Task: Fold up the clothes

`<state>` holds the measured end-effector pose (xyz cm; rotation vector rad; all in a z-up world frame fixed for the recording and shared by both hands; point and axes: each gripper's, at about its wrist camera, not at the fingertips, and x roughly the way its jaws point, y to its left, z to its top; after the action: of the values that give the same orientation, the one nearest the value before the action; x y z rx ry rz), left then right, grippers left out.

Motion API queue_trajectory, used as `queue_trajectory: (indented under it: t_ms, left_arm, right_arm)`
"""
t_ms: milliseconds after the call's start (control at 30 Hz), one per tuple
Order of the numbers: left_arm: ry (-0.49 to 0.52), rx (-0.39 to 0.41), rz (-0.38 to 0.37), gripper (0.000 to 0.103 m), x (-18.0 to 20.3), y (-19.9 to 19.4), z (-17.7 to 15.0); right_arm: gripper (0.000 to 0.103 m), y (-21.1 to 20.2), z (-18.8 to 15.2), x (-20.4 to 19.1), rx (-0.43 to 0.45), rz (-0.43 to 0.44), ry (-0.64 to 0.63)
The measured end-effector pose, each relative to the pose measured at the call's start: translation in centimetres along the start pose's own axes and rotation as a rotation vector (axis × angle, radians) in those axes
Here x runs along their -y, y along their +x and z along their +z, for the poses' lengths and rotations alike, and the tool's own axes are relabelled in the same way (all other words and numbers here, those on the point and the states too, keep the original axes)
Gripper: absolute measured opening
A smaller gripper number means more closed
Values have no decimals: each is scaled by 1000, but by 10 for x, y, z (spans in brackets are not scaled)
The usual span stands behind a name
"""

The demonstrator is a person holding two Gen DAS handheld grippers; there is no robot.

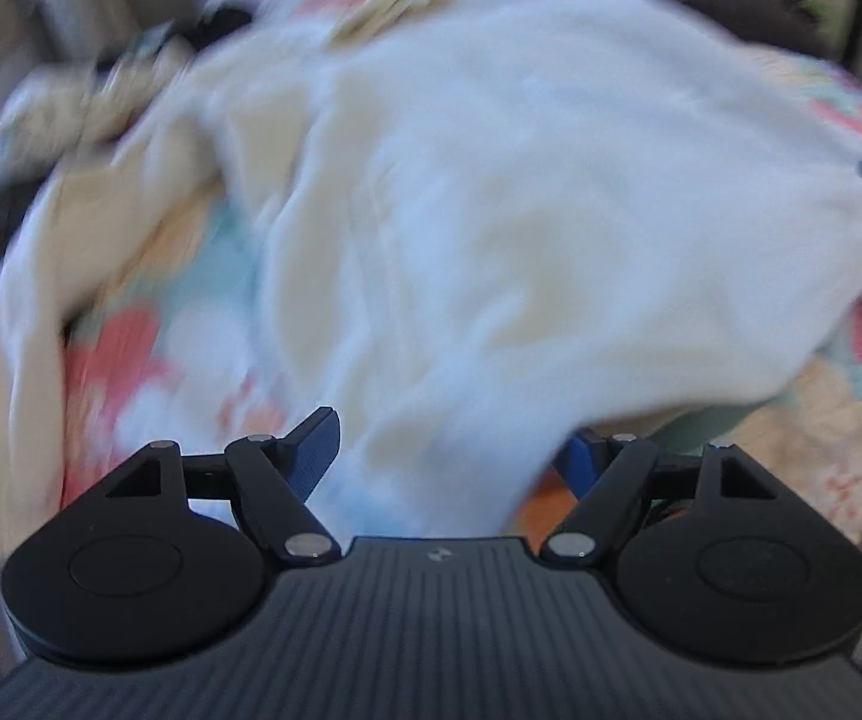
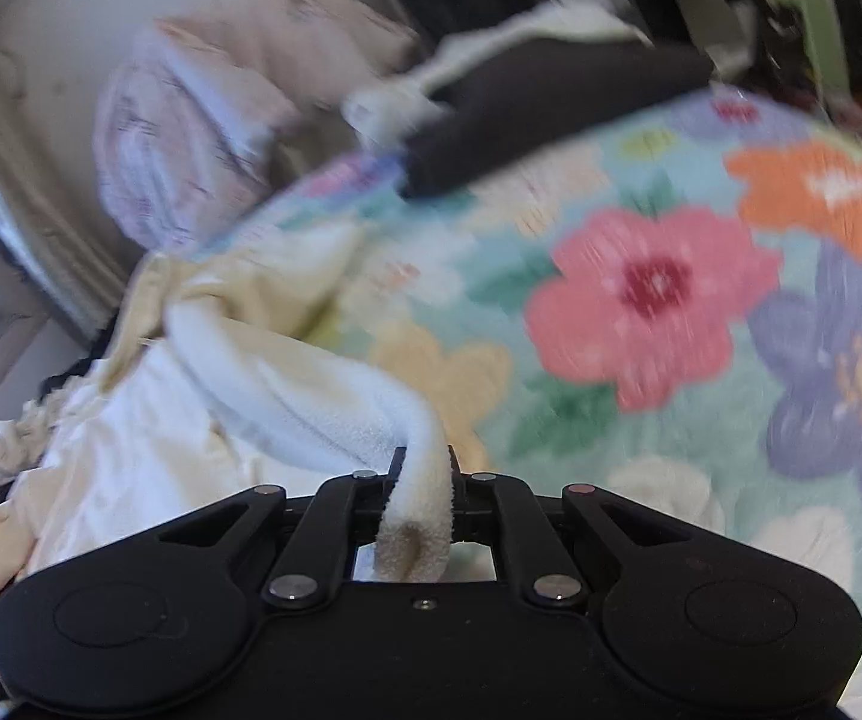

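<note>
The cream fleece garment [image 1: 491, 210] lies spread and rumpled over the flowered bedspread [image 2: 671, 312], not yet in any tidy fold as far as the blur lets me judge. The left hand-held gripper [image 1: 449, 450] stands wide apart over its near edge. Only the right wrist view shows the right hand-held gripper [image 2: 425, 480] clamped on a twisted corner.
</note>
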<state>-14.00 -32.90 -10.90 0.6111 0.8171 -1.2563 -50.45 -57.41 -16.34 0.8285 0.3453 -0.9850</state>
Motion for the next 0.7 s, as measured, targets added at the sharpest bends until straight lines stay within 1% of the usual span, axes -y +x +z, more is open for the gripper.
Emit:
queue_trajectory:
  t_ms: [67, 200, 267, 367, 433, 533, 567, 600, 633, 667, 700]
  left_arm:
    - [-64, -29, -14, 75, -14, 6, -1]
    - [-191, -87, -41, 75, -41, 18, -4]
    - [-255, -116, -55, 84, -54, 24, -5]
    - [-351, -160, -75, 85, -75, 33, -7]
    - [-400, -157, -101, 86, -79, 38, -7]
    - [-449, -130, -101, 86, -81, 44, -9]
    - [-451, -121, -90, 86, -80, 45, -9]
    - [-453, -113, -79, 86, -80, 45, -9]
    - [-455, -104, -68, 80, -79, 46, -9]
    - [-457, -96, -58, 61, -78, 46, -9]
    - [-443, -74, -61, 49, -76, 45, -8]
  right_arm:
    - [8, 5, -2, 4, -11, -1, -1]
    - [9, 6, -1, 9, -33, 26, -16]
    - [10, 9, -1, 12, -46, 42, -20]
    - [16, 11, 0, 16, -59, 74, -10]
    - [17, 11, -1, 19, -64, 104, 11]
    - [34, 12, -5, 21, -75, 151, 20]
    - [48, 13, -7, 22, -79, 167, 18]
    - [59, 16, -10, 25, -84, 191, 42]
    - [59, 21, -14, 29, -91, 209, 75]
    - [59, 27, -17, 32, -94, 213, 97]
    - [60, 32, -21, 33, -96, 213, 116]
